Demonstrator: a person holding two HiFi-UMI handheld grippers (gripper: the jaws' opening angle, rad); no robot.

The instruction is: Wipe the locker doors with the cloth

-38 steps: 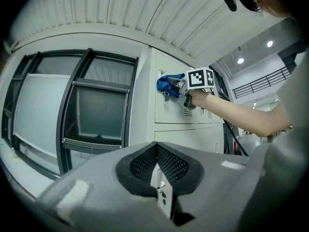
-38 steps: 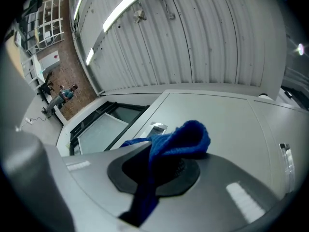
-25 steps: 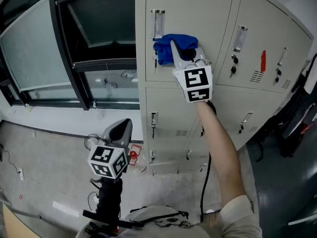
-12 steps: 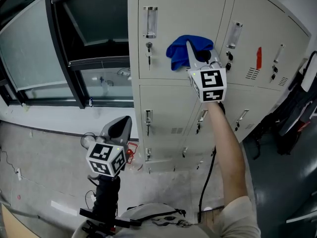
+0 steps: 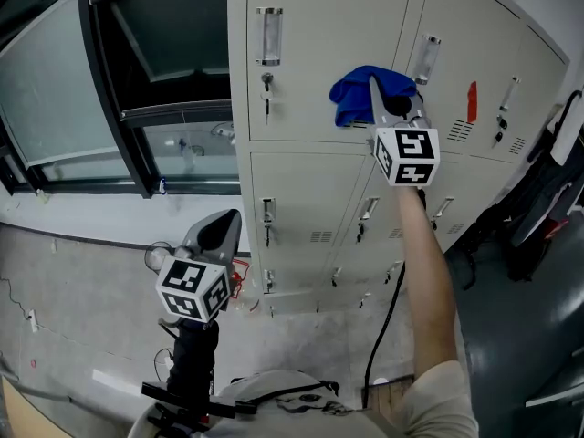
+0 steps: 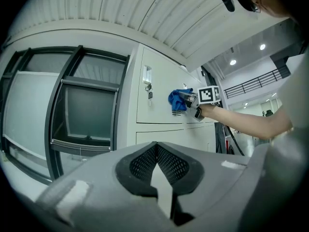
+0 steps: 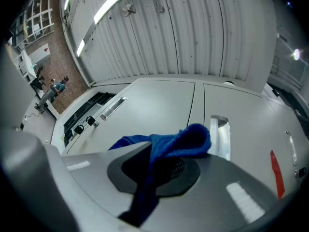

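A blue cloth (image 5: 361, 91) is pressed flat against the upper locker door (image 5: 315, 53) near its right edge, and my right gripper (image 5: 391, 109) is shut on it. In the right gripper view the cloth (image 7: 166, 146) bunches out of the jaws in front of the cream doors (image 7: 154, 103). My left gripper (image 5: 219, 235) hangs low at the left, away from the lockers, shut with nothing in it. The left gripper view shows the cloth (image 6: 177, 99) and the raised arm (image 6: 241, 122) from afar.
Cream lockers (image 5: 301, 208) stand in two stacked rows with handles, keys and label holders (image 5: 267, 35). A dark-framed window (image 5: 119, 89) lies left of them. A black bag (image 5: 547, 199) hangs at the right. A cable (image 5: 383, 308) trails from the right gripper.
My right gripper has slid the cloth rightward across the upper door, from beside the label holder toward the door's right edge. The left gripper has stayed put.
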